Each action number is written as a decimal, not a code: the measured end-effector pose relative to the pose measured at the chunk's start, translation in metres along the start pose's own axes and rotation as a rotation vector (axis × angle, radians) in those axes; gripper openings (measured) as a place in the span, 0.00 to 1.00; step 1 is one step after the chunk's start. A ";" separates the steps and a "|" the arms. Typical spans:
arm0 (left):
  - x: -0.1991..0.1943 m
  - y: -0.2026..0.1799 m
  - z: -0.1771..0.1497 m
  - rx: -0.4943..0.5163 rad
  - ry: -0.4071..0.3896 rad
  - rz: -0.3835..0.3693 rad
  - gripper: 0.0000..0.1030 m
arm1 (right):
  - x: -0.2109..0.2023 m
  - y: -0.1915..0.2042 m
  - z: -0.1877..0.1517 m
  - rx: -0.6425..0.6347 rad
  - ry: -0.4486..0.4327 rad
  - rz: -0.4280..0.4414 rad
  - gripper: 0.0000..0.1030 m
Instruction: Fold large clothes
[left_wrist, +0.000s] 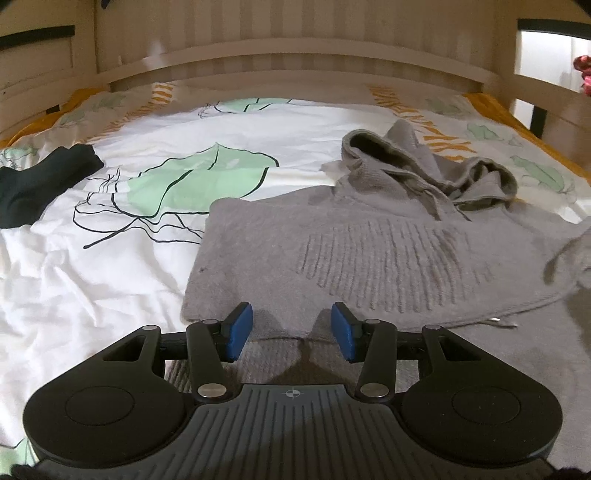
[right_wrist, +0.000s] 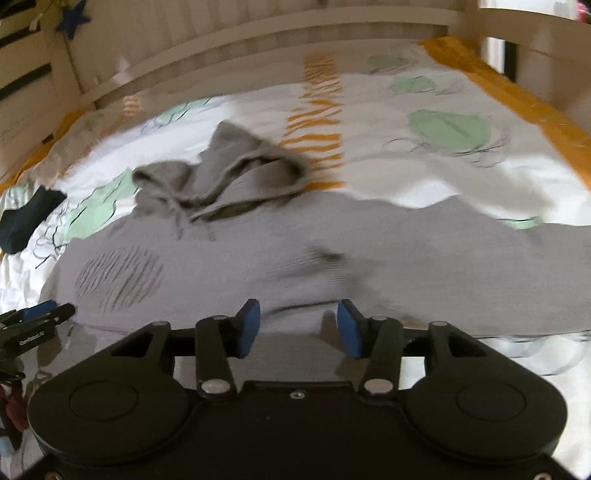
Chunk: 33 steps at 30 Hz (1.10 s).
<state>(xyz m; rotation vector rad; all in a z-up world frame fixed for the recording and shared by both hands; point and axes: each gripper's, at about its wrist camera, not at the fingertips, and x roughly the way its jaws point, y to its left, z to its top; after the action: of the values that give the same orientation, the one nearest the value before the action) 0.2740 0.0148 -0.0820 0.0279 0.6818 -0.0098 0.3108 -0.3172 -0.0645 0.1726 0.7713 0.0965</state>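
Observation:
A grey knitted hoodie (left_wrist: 369, 251) lies flat on the bed, its hood (left_wrist: 424, 166) bunched at the far end. My left gripper (left_wrist: 291, 330) hovers open over the hoodie's near left edge. Its blue pads (left_wrist: 240, 332) stand apart on either side of a fold in the cloth and do not press it. In the blurred right wrist view, the hoodie (right_wrist: 295, 251) spreads wide, with its hood (right_wrist: 229, 173) behind. My right gripper (right_wrist: 299, 325) is open just above the near hem, nothing pinched. The left gripper (right_wrist: 40, 312) shows at the far left.
The bed has a white cover (left_wrist: 110, 258) printed with green leaves and orange stripes. A dark garment (left_wrist: 37, 184) lies at the far left, also seen in the right wrist view (right_wrist: 26, 218). A wooden headboard (left_wrist: 295, 62) closes the far side, and a rail (right_wrist: 535, 40) runs along the right.

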 end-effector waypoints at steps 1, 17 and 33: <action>-0.002 -0.001 0.000 -0.004 0.004 -0.003 0.45 | -0.004 -0.011 0.002 0.010 0.006 -0.013 0.57; -0.005 -0.038 -0.026 0.091 -0.005 0.066 0.56 | -0.049 -0.183 0.014 0.167 0.021 -0.342 0.61; -0.004 -0.044 -0.030 0.122 -0.024 0.106 0.59 | -0.052 -0.214 0.018 0.071 -0.012 -0.401 0.61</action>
<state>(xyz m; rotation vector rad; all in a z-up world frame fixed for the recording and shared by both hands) 0.2508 -0.0286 -0.1034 0.1807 0.6544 0.0504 0.2915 -0.5371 -0.0565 0.0829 0.7851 -0.3112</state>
